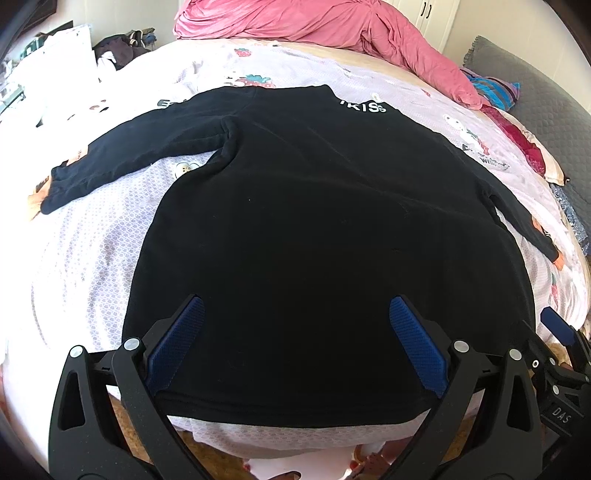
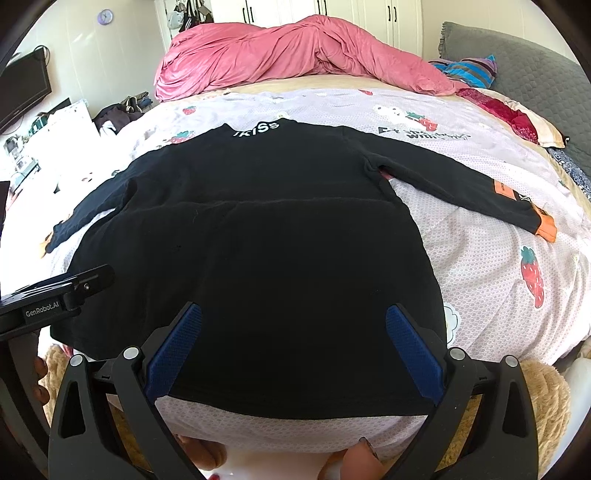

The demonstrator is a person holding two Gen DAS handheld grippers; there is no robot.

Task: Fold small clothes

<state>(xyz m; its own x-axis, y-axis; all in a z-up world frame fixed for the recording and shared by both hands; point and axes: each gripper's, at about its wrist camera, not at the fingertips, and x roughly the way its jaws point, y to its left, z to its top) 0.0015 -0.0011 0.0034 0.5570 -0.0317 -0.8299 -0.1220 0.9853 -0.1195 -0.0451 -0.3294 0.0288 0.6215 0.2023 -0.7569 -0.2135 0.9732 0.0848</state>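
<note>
A black long-sleeved top [image 1: 314,229] is seen spread flat on the bed [image 1: 103,258], which is covered with a pale patterned sheet printed with strawberries and cartoon figures. Its hem lies at 6 o'clock, at the near edge of the bed, and its collar with white lettering [image 1: 364,107] is placed at 12 o'clock. In the left wrist view one sleeve [image 1: 110,162] is stretched out toward 9 o'clock, and the other is laid toward 3 o'clock. In the right wrist view an orange patch [image 2: 504,189] and an orange cuff [image 2: 546,229] are shown on the sleeve at 3 o'clock.

The left hand-held gripper [image 1: 295,347] is held over the hem with its blue-padded fingers [image 1: 177,343] spread wide apart, and no cloth is pinched between them. The right hand-held gripper [image 2: 293,350] is likewise held over the hem with its fingers [image 2: 415,350] spread wide, nothing being grasped. Part of the right hand-held gripper is visible at 4 o'clock in the left wrist view, beside the garment's corner.

A crumpled pink duvet [image 2: 295,55] is heaped at 12 o'clock on the far side of the bed, and a grey quilted pillow [image 2: 524,62] is seen at 2 o'clock. White wardrobe doors [image 2: 369,14] are seen behind the duvet.
</note>
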